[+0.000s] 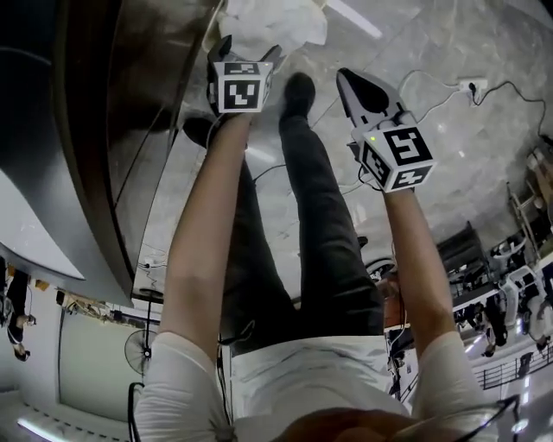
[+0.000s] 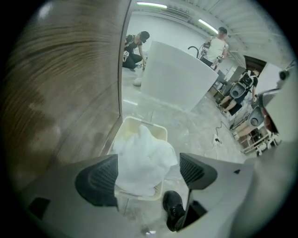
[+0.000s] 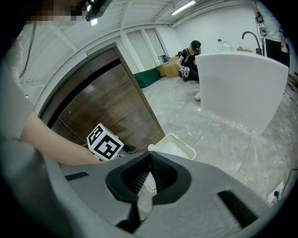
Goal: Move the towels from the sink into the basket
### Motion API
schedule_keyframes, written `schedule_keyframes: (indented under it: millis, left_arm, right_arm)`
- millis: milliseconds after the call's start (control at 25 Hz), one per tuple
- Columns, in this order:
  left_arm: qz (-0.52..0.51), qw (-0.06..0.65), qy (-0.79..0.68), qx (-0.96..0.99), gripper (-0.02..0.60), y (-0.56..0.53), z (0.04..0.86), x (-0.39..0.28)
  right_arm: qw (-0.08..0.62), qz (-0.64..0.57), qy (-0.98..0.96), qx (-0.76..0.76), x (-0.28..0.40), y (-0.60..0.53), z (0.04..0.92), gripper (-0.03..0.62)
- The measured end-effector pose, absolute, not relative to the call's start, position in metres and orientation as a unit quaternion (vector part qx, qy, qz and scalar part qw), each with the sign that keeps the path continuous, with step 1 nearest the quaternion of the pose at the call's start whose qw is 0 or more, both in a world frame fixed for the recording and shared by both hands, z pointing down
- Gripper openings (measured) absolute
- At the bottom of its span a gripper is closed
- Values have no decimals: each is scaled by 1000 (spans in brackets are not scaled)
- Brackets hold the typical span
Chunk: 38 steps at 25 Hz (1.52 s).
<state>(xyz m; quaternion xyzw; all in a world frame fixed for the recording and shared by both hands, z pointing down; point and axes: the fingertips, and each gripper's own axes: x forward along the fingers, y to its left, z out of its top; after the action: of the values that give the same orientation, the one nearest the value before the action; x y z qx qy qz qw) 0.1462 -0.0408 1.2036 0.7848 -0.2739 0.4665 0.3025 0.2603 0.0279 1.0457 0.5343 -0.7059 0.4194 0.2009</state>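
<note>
A heap of white towels [image 2: 142, 158] fills the pale plastic basket [image 2: 142, 122] on the floor beside the wooden cabinet. My left gripper [image 2: 148, 160] hangs right above it, jaws wide open, and the heap shows between them without being pressed by the pads. In the head view the left gripper [image 1: 246, 53] is over the towels [image 1: 276, 22], and the right gripper [image 1: 367, 91] is held to the right of them over the floor. The right gripper [image 3: 150, 155] is shut with nothing in it. The basket [image 3: 186, 148] lies beyond its tips. No sink is in view.
A dark wooden cabinet front [image 2: 56, 93] stands right beside the basket. A white counter block [image 2: 177, 79] stands farther off, with people near it. My black shoe [image 2: 173, 207] is next to the basket. A cable and power strip [image 1: 471, 86] lie on the marble floor.
</note>
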Motion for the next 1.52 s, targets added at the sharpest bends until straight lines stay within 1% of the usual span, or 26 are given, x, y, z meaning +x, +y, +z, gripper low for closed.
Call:
schedule_keyframes:
  millis: [280, 320, 360, 440, 520, 640, 880, 1080, 1240, 1520]
  left_arm:
    - [449, 310, -272, 793, 383, -37, 1124, 145]
    - [445, 311, -271, 795, 373, -36, 1107, 144]
    - [439, 314, -268, 798, 358, -35, 1087, 143]
    - [425, 322, -261, 805, 294, -33, 1044, 141]
    - [415, 327, -250, 811, 246, -26, 1000, 136]
    - [404, 328, -238, 820, 186, -10, 933, 131]
    - [374, 310, -234, 842, 129, 3, 794, 113]
    - [344, 291, -254, 856, 51, 10, 688, 75]
    - [298, 275, -274, 872, 29, 8, 620, 46]
    - [244, 229, -301, 893, 17, -1, 530, -11]
  right_arm:
    - [184, 403, -713, 544, 262, 12, 980, 0]
    - [183, 401, -713, 545, 260, 11, 965, 0]
    - [183, 397, -714, 546, 258, 10, 950, 0]
    - [186, 387, -716, 550, 253, 8, 918, 0]
    - [191, 379, -717, 554, 248, 9, 884, 0]
    - [204, 367, -718, 555, 243, 16, 833, 0]
    - [226, 322, -740, 545, 218, 21, 718, 0]
    - [219, 286, -763, 537, 187, 24, 625, 0]
    - [208, 238, -787, 530, 176, 17, 560, 0]
    - [195, 166, -823, 506, 147, 3, 477, 0]
